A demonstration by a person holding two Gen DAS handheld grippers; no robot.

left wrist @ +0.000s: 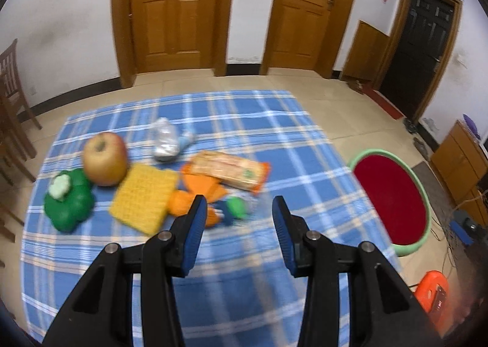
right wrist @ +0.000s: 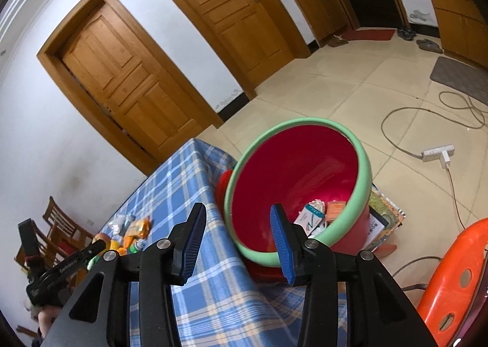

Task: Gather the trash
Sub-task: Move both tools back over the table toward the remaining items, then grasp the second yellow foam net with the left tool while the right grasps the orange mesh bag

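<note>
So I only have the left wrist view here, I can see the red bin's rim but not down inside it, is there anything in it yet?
Observer: Yes. The right wrist view looks into the red bin; a white packet and an orange packet lie at the bottom.
Operator: Where's the right gripper?
Observer: The right gripper hangs open and empty over the tablecloth edge beside the bin.
Operator: What's next to the bin on the far side?
Observer: An orange plastic chair and a white power strip on the floor.
</note>
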